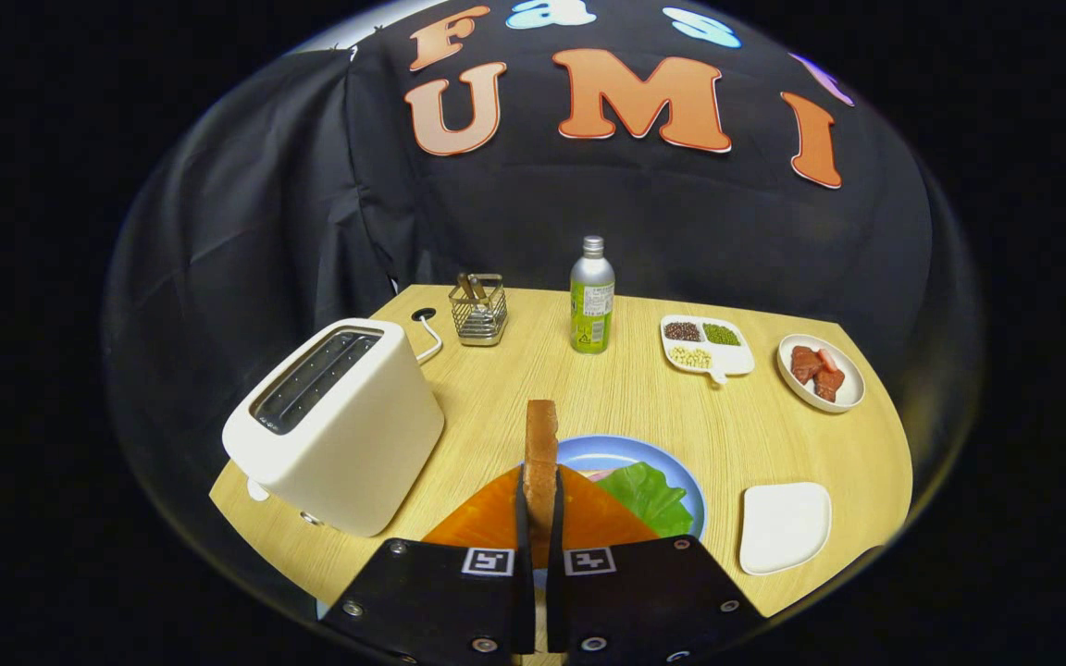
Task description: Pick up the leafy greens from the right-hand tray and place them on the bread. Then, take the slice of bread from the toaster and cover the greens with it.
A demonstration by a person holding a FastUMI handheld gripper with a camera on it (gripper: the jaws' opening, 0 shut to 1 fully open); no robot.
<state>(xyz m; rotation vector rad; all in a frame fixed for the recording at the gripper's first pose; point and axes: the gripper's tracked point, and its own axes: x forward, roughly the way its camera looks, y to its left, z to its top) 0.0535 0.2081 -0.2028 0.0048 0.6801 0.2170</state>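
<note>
My gripper (540,518) is shut on a slice of bread (541,444), held upright on its edge between the two fingers. Just beyond and below the fingers lies a blue plate (602,452) with the leafy greens (649,495) resting on it; a bit of pale food peeks out beside them. The bread under the greens is hidden. A white toaster (339,421) stands to the left of the fingers, its slots looking dark and bare. To the right of the plate sits a small white tray (785,525) with nothing on it.
An orange mat (489,518) lies under the plate. Farther back stand a green bottle (592,296), a wire basket (478,310), a divided dish of beans (705,345) and a plate of meat (820,372). The toaster cable (429,344) runs to a hole in the table.
</note>
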